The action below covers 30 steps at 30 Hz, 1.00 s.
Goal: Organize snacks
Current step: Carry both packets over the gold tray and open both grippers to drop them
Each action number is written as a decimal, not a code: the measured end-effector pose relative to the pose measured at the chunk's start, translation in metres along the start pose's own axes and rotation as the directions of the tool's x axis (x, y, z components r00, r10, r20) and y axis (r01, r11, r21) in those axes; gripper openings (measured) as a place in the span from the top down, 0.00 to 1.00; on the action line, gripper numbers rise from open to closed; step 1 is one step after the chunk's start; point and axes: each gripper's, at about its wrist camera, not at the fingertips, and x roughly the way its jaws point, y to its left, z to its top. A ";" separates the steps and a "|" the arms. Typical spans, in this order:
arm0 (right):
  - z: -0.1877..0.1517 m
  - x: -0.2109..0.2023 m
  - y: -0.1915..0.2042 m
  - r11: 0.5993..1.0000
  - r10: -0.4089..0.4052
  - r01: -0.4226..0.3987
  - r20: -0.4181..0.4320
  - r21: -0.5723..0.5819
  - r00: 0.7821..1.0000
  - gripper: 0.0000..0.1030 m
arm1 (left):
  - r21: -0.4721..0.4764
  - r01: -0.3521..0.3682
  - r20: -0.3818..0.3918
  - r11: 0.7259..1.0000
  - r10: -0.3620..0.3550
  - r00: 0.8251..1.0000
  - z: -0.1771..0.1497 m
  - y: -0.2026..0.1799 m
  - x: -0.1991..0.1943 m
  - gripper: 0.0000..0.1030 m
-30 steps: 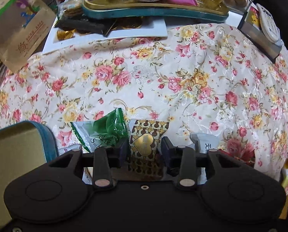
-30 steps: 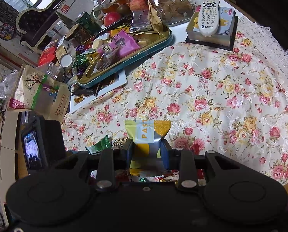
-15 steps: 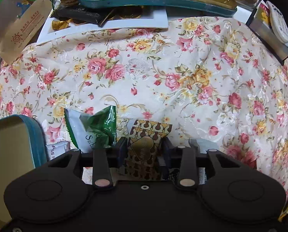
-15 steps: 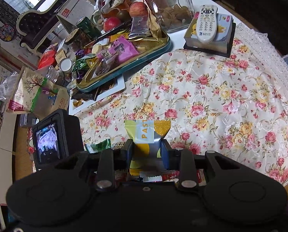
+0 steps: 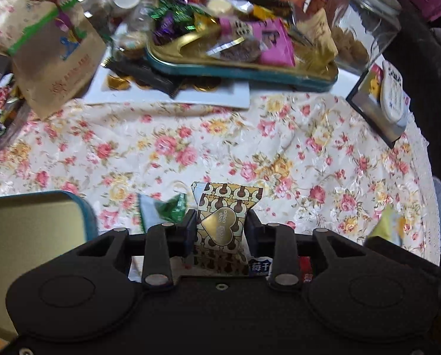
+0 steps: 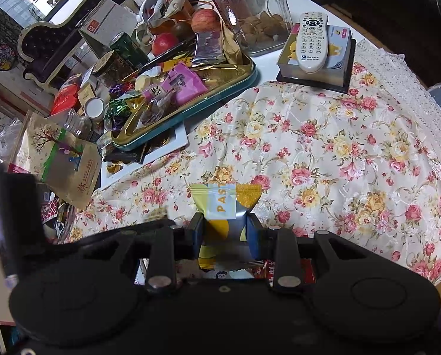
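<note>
Left jaws closing on one gold packet (image 5: 220, 227); right jaws clamp one yellow packet (image 6: 225, 216).

Floral cloth (image 6: 324, 153) open — snack tray (image 6: 235, 84) crowds beyond.

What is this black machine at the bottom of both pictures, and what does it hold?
It is no robot: a person holds a two-finger gripper in each hand, with a camera on each looking along the fingers. In the left view, the left gripper is closing its jaws on a brown-and-gold snack packet. In the right view, the right gripper holds a yellow packet. Below lies a flowered tablecloth; farther back, a teal tray with snacks, a glass jar and a remote control.
</note>
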 end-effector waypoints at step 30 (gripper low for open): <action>-0.079 0.070 0.181 0.943 0.083 -0.140 -0.194 -0.301 0.977 0.68 | -0.317 -0.209 -0.018 0.925 0.215 0.976 -0.043 0.223 -0.069 0.59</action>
